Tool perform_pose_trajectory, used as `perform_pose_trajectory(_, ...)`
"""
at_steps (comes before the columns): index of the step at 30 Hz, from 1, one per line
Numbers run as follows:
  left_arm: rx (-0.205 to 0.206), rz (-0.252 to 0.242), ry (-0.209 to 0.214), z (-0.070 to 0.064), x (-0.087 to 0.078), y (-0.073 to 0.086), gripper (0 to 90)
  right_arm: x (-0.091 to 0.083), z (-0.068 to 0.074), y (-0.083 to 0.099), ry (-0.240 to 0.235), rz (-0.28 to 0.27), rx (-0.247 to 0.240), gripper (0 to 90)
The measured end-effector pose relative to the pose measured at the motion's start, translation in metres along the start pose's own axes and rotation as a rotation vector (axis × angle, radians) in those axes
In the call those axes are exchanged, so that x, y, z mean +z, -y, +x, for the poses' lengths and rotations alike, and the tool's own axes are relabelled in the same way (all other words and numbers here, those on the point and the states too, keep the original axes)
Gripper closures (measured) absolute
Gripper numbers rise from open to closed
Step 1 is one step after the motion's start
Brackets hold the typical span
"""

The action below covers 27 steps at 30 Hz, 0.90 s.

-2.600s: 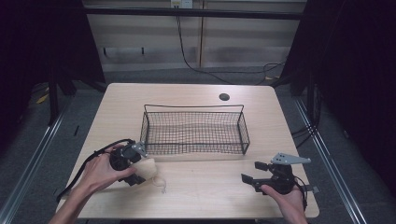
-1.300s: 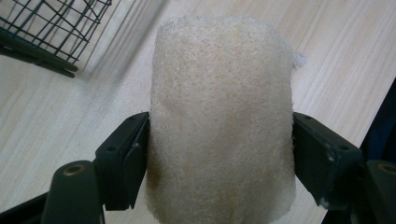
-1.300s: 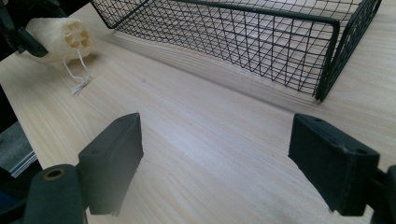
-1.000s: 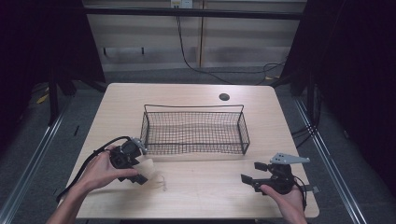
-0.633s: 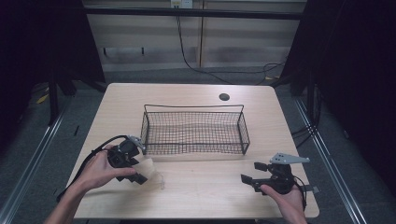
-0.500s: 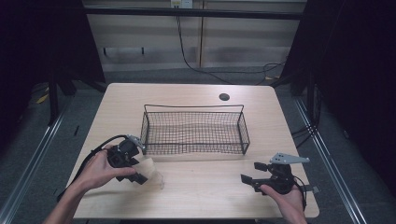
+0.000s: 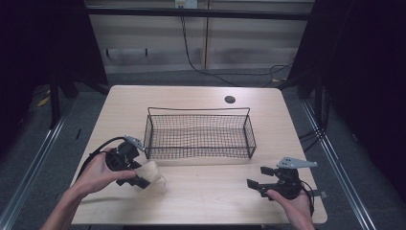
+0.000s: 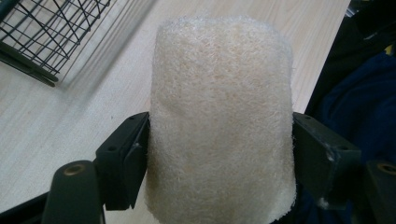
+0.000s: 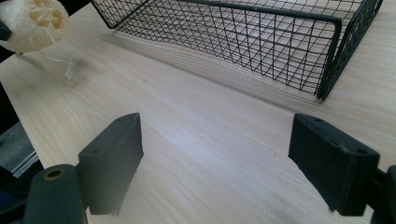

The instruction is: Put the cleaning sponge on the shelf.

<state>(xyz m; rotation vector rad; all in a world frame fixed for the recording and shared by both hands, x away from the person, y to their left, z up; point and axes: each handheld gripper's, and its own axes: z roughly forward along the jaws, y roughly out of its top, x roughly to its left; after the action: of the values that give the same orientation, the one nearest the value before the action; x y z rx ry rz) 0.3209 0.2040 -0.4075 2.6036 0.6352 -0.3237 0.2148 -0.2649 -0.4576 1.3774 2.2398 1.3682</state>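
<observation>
pale wooden desk [image 7: 206,191]: left gripper [image 7: 139,175] clamps the loofah [image 8: 222,121] just beside the wire basket [image 7: 198,134]; right gripper [image 7: 256,184] waits open. next, likely lift it over the rim.

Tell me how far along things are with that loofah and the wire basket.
Done: the left gripper is shut on the loofah, one of its fingers pressing each side. In hand: the loofah sits just in front of the basket, near its left corner. Left: getting it in, likely. The right gripper rests open on the table.
</observation>
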Motion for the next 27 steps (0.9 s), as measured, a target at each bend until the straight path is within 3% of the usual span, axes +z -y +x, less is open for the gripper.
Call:
perform_pose_trajectory(17, 0.034, -0.023, 0.038, -0.009, -0.015, -0.014, 25.9, 0.000, 0.000, 0.000, -0.006, -0.003, 0.001, 17.2)
perform_pose_trajectory(18, 0.030, -0.024, 0.052, -0.009, -0.015, -0.014, 25.9, 0.000, 0.000, 0.000, -0.007, -0.004, -0.001, 17.3)
perform_pose_trajectory(27, 0.008, -0.030, 0.051, -0.009, -0.021, -0.017, 25.9, 0.000, 0.000, 0.000, -0.005, 0.001, 0.003, 17.2)
